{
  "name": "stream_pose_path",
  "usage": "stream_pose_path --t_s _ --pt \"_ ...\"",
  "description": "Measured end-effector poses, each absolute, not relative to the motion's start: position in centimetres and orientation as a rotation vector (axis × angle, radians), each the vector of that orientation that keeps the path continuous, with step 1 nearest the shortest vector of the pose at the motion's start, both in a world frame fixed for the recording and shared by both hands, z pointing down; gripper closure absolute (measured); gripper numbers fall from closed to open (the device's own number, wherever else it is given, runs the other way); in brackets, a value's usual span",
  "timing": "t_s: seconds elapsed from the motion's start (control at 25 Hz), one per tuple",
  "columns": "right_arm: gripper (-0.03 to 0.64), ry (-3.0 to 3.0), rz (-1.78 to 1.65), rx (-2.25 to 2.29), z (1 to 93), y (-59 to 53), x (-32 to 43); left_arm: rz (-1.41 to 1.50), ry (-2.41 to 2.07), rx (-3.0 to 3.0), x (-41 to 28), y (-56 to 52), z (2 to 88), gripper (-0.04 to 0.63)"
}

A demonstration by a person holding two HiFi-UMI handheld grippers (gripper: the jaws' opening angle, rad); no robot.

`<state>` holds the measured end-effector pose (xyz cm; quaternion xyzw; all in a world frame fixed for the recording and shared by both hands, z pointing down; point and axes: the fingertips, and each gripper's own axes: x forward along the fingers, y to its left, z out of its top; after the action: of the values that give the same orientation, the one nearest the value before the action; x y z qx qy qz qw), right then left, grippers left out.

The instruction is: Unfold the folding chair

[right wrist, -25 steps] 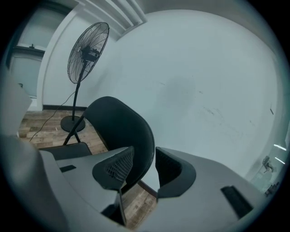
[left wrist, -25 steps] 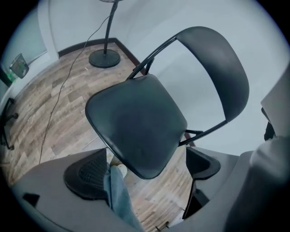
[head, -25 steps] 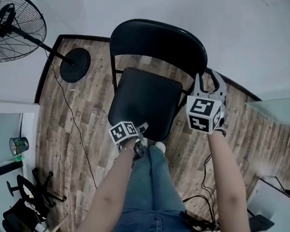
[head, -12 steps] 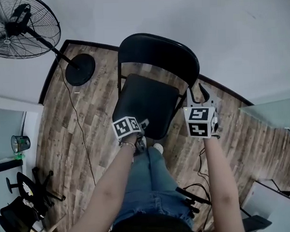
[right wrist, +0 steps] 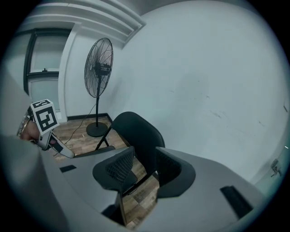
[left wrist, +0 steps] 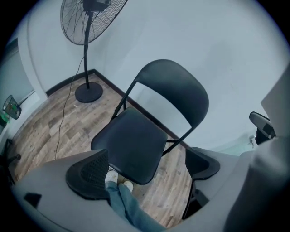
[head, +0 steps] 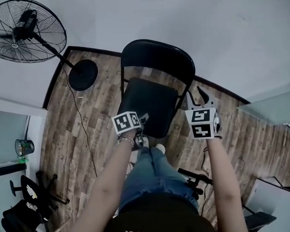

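Me: Both grippers have come up and away from the folding chair (head: 154,99) since a second ago. Back then my left gripper (head: 144,119) sat at the front edge of the seat (head: 147,110), and my right gripper (head: 205,99) was at the right edge of the backrest (head: 157,58).

Listener: Where is the chair now?

Me: It fills the upper centre of the head view. It stands opened on the wooden floor (head: 65,130) against the pale wall (head: 237,29), seat down flat, backrest toward the top of the frame.

Listener: And your fingers?

Me: In the left gripper view my fingers (left wrist: 88,172) are spread wide with nothing between them. The seat shows beyond the gap, and my shoes (left wrist: 111,176) are just under its front edge. In the right gripper view the two pads (right wrist: 115,168) stand close together with a narrow gap, pinching nothing. The backrest shows behind them.

Listener: Anything else nearby?

Me: A standing fan (head: 25,29) is at the upper left of the head view, its round base (head: 83,75) on the floor left of the chair.
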<state>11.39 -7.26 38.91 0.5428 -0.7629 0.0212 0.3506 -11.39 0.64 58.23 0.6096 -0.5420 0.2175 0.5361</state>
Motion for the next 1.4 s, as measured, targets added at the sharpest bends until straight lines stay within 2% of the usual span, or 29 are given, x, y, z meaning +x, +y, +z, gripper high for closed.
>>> stream_pose_path --t_s 0.16,0.28,1.24,1.4 --pt "0.475 -2.004 0.017 1.418 36.4 -6.0 11.7 0.492 -1.297 1.559 -10.7 -0.3 55.2 0.071" --pt "0.522 -2.055 -0.073 1.461 33.6 -5.0 11.6 0.512 -1.322 1.658 -10.7 -1.1 52.6 0.071" --pt "0.526 -2.125 -0.026 1.546 26.8 -3.5 12.4 0.557 -1.521 2.210 -10.2 -7.1 36.7 0.071" --pt "0.526 -2.155 -0.049 1.532 25.7 -4.0 11.7 0.523 -1.542 2.322 -10.1 -8.3 33.7 0.103"
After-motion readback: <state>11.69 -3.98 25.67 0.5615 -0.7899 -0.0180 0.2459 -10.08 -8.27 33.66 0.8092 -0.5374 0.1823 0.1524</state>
